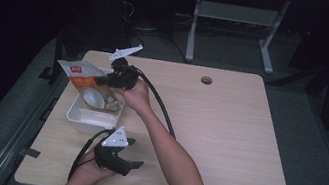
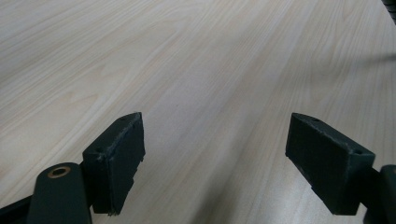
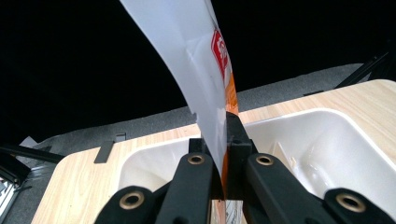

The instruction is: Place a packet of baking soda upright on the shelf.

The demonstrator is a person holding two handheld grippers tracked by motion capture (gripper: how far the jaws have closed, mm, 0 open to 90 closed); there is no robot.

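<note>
Pale wood table (image 1: 226,133) carried a white tub (image 1: 78,114) at about nine o'clock. Above it the right gripper (image 1: 103,81) was clenched on a snack bag (image 1: 84,79) (orange and white, with a red label), pinching its edge so the bag hung tilted over the tub. At seven o'clock the left gripper (image 1: 132,166) rested low over bare wood, jaws spread, grasping nothing.

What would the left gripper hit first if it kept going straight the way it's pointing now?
Probably just the bare wooden table: the open left gripper points low across it, and nothing else lies in that line as far as its own view shows.
</note>
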